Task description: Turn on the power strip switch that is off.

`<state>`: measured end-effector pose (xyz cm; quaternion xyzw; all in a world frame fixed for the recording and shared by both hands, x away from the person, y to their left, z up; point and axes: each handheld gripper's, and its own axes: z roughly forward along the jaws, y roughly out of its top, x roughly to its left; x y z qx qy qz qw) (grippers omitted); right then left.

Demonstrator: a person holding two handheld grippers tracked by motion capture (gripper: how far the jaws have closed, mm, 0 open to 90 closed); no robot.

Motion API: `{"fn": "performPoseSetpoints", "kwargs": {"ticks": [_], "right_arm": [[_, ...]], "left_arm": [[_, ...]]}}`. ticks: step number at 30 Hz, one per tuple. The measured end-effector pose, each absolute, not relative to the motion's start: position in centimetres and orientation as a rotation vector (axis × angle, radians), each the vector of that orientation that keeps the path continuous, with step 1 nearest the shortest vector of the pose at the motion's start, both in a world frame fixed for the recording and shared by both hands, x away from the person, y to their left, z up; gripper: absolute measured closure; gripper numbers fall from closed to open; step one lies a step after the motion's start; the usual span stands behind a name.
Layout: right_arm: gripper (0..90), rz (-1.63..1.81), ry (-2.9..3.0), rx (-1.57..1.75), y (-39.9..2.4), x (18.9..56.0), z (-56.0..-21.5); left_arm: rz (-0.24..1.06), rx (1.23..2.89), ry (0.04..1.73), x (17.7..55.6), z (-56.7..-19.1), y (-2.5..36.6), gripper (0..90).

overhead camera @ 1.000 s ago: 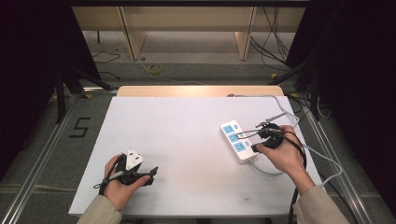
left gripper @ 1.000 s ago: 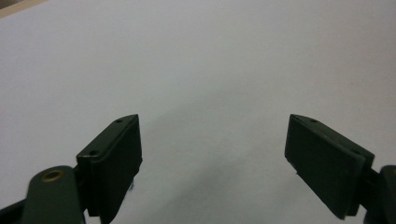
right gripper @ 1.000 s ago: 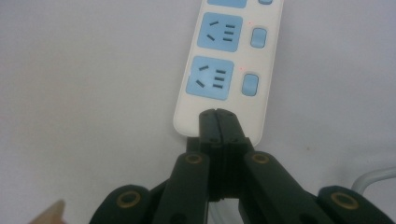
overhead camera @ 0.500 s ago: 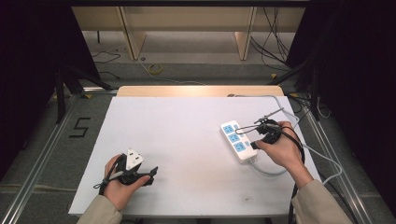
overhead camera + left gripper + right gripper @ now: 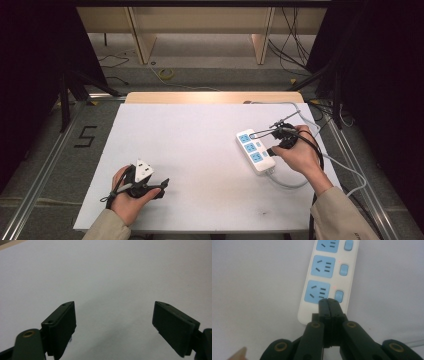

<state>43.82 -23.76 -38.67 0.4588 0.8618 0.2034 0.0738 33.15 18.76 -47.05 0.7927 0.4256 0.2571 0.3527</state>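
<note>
Blue sockets (image 5: 320,266), three, line one white power strip (image 5: 255,151).

One white power strip (image 5: 255,152) on the counter (image 5: 200,150), with three blue sockets (image 5: 317,292) in a row and three blue switches (image 5: 339,296), one beside each socket. Two small red lights between sockets and switches in the right gripper view. Two handheld grippers: left gripper (image 5: 150,183), right gripper (image 5: 272,135). Two hands. One white cable (image 5: 295,182) from the strip.
</note>
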Motion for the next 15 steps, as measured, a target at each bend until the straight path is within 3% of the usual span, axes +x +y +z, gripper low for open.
{"fn": "performPoseSetpoints", "kwargs": {"ticks": [15], "right_arm": [[90.0, 0.597, 2.591, 1.375, -22.9, 45.4, -38.1]], "left_arm": [[0.668, 2.049, 1.102, 33.2, -47.0, 18.8, 19.1]]}}
